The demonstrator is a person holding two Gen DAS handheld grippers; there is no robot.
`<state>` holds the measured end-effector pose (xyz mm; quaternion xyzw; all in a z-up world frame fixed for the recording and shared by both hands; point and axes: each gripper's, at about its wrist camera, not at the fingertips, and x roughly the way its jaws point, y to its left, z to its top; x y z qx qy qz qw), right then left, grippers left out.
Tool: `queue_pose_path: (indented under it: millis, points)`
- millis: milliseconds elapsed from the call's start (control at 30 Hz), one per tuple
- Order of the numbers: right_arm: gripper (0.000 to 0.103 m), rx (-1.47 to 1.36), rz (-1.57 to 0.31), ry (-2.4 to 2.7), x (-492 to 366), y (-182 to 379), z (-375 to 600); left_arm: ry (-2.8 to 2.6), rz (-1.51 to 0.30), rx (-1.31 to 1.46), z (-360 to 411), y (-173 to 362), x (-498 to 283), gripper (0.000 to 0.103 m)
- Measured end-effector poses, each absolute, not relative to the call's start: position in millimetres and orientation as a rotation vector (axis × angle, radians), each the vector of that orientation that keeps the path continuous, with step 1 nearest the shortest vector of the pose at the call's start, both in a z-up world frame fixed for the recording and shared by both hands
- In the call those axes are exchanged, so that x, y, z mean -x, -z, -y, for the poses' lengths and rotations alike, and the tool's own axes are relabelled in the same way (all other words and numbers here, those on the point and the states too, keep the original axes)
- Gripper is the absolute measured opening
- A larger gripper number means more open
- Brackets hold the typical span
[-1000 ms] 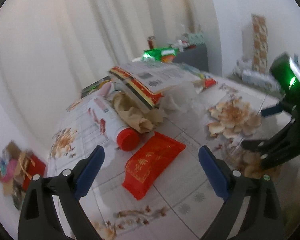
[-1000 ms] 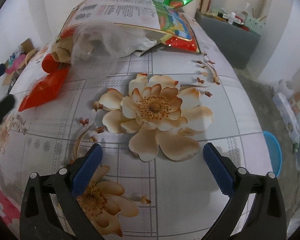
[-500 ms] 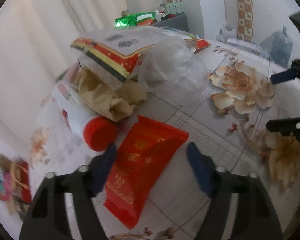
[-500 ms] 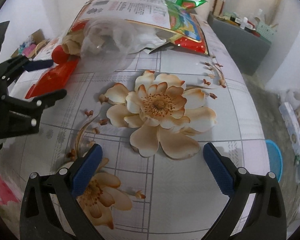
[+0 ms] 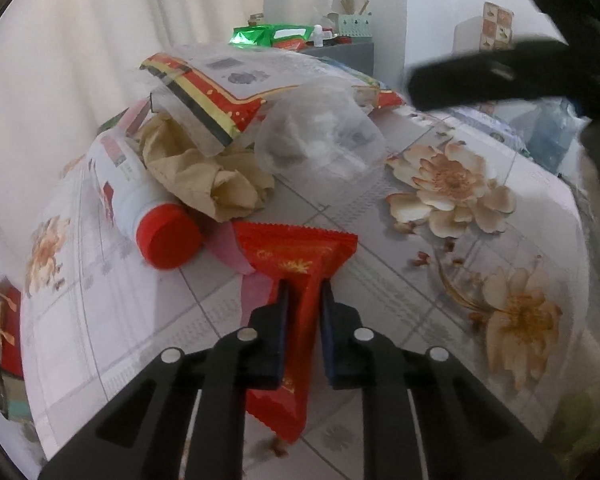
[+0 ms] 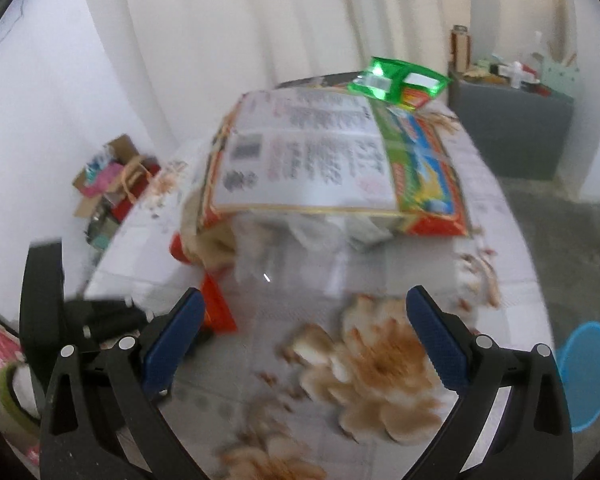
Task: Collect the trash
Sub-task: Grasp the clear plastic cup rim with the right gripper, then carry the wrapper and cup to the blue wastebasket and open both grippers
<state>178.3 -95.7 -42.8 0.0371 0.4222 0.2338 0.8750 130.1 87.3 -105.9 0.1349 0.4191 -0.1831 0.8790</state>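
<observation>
My left gripper [image 5: 303,292] is shut on a red snack wrapper [image 5: 296,264] that lies on the flowered tablecloth [image 5: 440,280]. Behind it lie a white bottle with a red cap [image 5: 140,200], crumpled brown paper [image 5: 204,172], a clear plastic bag [image 5: 320,136] and a large printed package [image 5: 228,84]. My right gripper [image 6: 304,320] is open and empty above the table, facing the clear bag [image 6: 284,248] and the package [image 6: 312,156]. The red wrapper [image 6: 218,304] shows by its left finger. Part of the right gripper [image 5: 540,68] is at the upper right of the left wrist view.
A green snack bag [image 6: 396,80] lies at the table's far end. A grey cabinet [image 6: 512,128] with small items stands behind it. Bags and boxes [image 6: 112,184] sit on the floor at left. A blue basin [image 6: 588,376] is on the floor at right.
My left gripper moved in and shut on the red wrapper. My right gripper lifted and swung toward the pile of trash; its view is blurred by motion.
</observation>
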Motion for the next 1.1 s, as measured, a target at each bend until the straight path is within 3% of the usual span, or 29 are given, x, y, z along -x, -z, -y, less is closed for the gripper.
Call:
queue_pose_path:
  millis: [300, 467, 1100]
  points:
    - [0.094, -0.172, -0.972, -0.535, -227.1, 68.3, 78.3, 0.388, -0.870, -0.152, -93.5, 90.5, -109.3, 0.012]
    - [0.070, -0.225, -1.030, -0.550, -237.4, 81.0, 81.7, 0.387, -0.861, -0.117, -96.7, 87.0, -101.1, 0.012]
    - [0.069, -0.369, -1.002, -0.454, -163.2, 70.4, 155.2, 0.446, -0.849, 0.009, -97.2, 63.4, -104.5, 0.012]
